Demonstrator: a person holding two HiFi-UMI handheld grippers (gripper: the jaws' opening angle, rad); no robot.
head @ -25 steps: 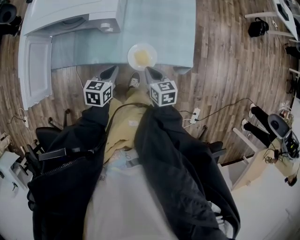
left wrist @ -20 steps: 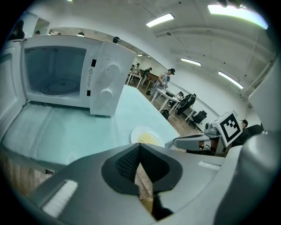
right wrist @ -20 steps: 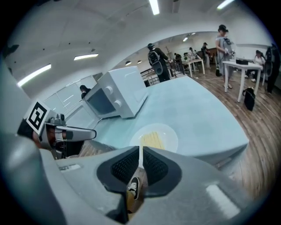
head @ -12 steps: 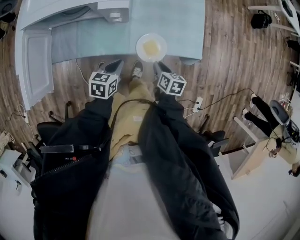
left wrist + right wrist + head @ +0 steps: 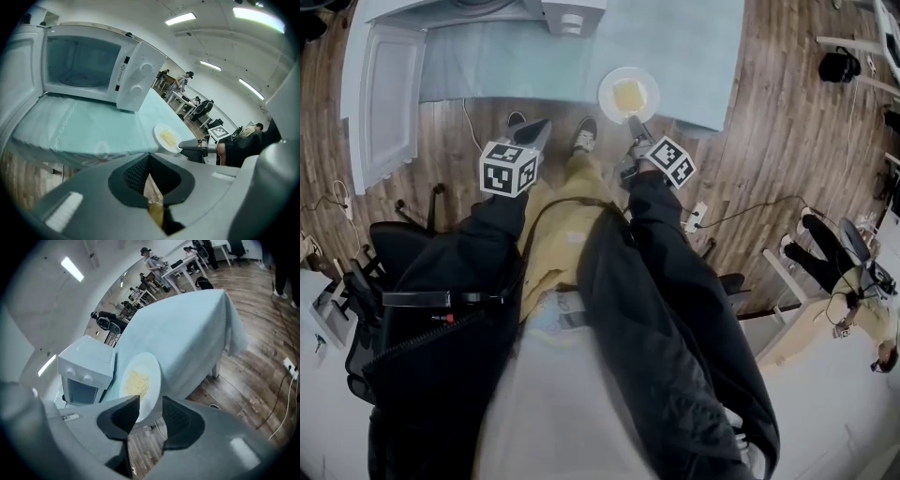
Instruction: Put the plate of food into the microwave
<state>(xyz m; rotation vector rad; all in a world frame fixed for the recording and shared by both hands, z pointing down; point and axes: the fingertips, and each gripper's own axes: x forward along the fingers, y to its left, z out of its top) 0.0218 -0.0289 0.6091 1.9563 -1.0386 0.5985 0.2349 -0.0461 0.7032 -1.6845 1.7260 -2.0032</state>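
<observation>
A white plate [image 5: 629, 95] with yellow food lies near the front edge of the table [image 5: 694, 56], which wears a pale green cloth. The white microwave [image 5: 572, 14] stands at the table's far side, its door [image 5: 389, 94] swung wide open; the empty cavity [image 5: 79, 65] faces me. My right gripper [image 5: 636, 128] is rolled on its side at the plate's near rim. Its jaws have just been opening, and the plate rim [image 5: 149, 399] sits in the gap between them, untouched by the pads. My left gripper [image 5: 539, 128] hovers shut and empty before the table edge, left of the plate [image 5: 168, 137].
The cloth hangs over the table's front edge [image 5: 93, 154]. Below it lies wooden floor with a power strip [image 5: 696, 217] and cables. An office chair [image 5: 394, 258] stands at the left. People and desks [image 5: 187, 93] fill the room behind.
The right gripper rolled onto its side, sank and moved up to the plate's near rim, its jaws spreading. The left gripper dropped a little. The head view shifted toward the plate.
</observation>
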